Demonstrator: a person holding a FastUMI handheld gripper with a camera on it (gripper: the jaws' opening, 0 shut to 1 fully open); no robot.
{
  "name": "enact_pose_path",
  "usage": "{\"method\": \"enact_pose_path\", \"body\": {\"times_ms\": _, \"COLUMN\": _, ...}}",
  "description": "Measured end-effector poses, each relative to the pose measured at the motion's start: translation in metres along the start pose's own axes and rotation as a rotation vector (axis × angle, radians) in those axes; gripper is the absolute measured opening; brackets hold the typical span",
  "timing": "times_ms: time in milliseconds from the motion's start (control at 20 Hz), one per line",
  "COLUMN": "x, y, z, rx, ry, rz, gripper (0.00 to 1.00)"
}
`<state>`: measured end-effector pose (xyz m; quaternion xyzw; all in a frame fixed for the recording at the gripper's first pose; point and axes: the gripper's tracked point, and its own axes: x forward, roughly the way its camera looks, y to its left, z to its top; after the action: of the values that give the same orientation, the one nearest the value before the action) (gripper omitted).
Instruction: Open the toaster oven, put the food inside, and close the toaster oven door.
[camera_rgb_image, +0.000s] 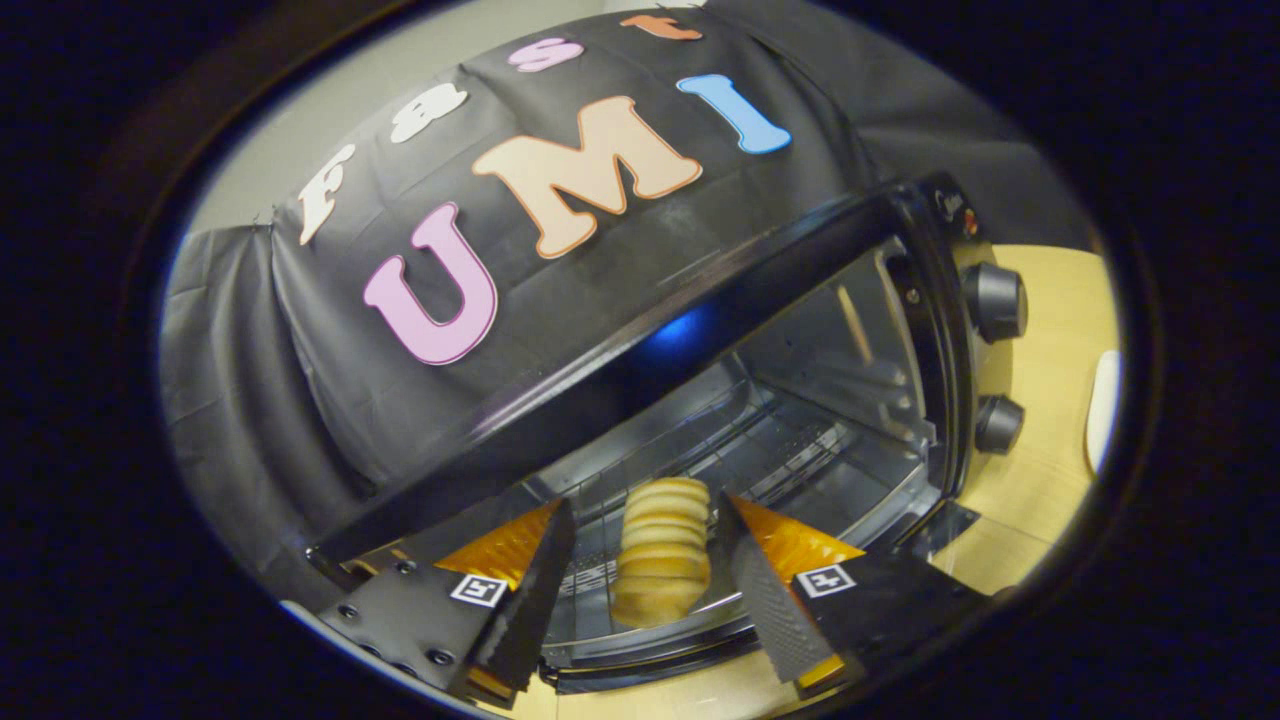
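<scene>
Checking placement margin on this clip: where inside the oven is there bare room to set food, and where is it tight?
Bare rack lies beyond the croissant, toward the toaster oven back wall and right wall. It is crowded at the front: the croissant sits between the open gripper fingers, apart from both.

Your toaster oven (800, 330) is black, standing with its door open so its shiny metal inside and wire rack show. Two dark round knobs sit one above the other on its front panel beside the opening. The pale, ridged bread roll (662, 550) lies on the rack just inside the oven's mouth.
</scene>
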<state>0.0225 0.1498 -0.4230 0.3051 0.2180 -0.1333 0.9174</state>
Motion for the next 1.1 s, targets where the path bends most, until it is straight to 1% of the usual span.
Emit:
{"method": "enact_pose_path", "body": {"times_ms": 100, "x": -0.005, "y": -0.001, "z": 0.003, "rx": -0.02, "ry": -0.002, "rz": 0.004, "gripper": 0.69}}
{"method": "enact_pose_path", "body": {"times_ms": 250, "x": -0.018, "y": -0.004, "z": -0.002, "rx": -0.049, "ry": 0.038, "rz": 0.02, "gripper": 0.82}}
{"method": "enact_pose_path", "body": {"times_ms": 350, "x": -0.03, "y": -0.001, "z": -0.005, "rx": -0.058, "ry": 0.064, "rz": 0.045, "gripper": 0.92}}
{"method": "enact_pose_path", "body": {"times_ms": 500, "x": -0.055, "y": 0.006, "z": -0.012, "rx": -0.085, "ry": 0.104, "rz": 0.099, "gripper": 0.92}}
{"method": "enact_pose_path", "body": {"times_ms": 600, "x": -0.074, "y": 0.01, "z": -0.012, "rx": -0.109, "ry": 0.105, "rz": 0.141, "gripper": 0.92}}
{"method": "enact_pose_path", "body": {"times_ms": 650, "x": -0.084, "y": 0.012, "z": -0.012, "rx": -0.124, "ry": 0.103, "rz": 0.161, "gripper": 0.94}}
{"method": "enact_pose_path", "body": {"times_ms": 800, "x": -0.114, "y": 0.013, "z": -0.016, "rx": -0.195, "ry": 0.099, "rz": 0.209, "gripper": 0.94}}
{"method": "enact_pose_path", "body": {"times_ms": 1000, "x": -0.149, "y": 0.009, "z": -0.017, "rx": -0.303, "ry": 0.046, "rz": 0.243, "gripper": 0.94}}
{"method": "enact_pose_path", "body": {"times_ms": 1100, "x": -0.164, "y": 0.005, "z": -0.02, "rx": -0.356, "ry": 0.022, "rz": 0.247, "gripper": 0.94}}
